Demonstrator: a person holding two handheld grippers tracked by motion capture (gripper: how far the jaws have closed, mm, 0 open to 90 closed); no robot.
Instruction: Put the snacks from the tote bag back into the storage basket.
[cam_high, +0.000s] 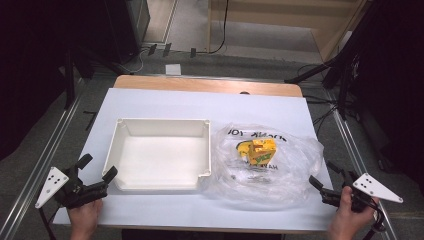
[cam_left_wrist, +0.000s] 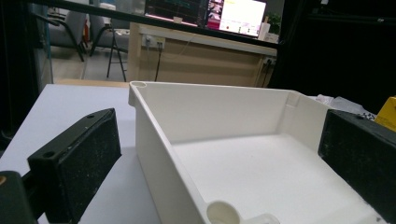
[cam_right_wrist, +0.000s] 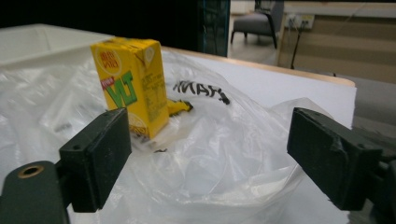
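The left gripper sits at the near left corner of the table, held by a hand, with its jaws spread wide apart and nothing between them. One jaw tip lies just beside the near left corner of the tray; in the left gripper view the jaws frame that corner of the tray, one jaw outside its wall and the other toward its inside.

The right gripper rests near the near right corner of the table, held by the other hand, jaws likewise wide apart and holding nothing. Its jaws point toward the bag, whose edge lies just in front of them. In the right gripper view the clear plastic of the bag spreads between the open jaws.

There is one tray: white, rectangular, shallow, empty, with a notch at its near right corner, lying left of the table's middle. There is one bag: clear, crumpled plastic with black lettering, lying right of the tray and touching its right wall. Inside it stands one yellow drink carton with green lettering and a red label, upright in the right gripper view. A smaller yellow item lies beside the carton, too unclear to name.
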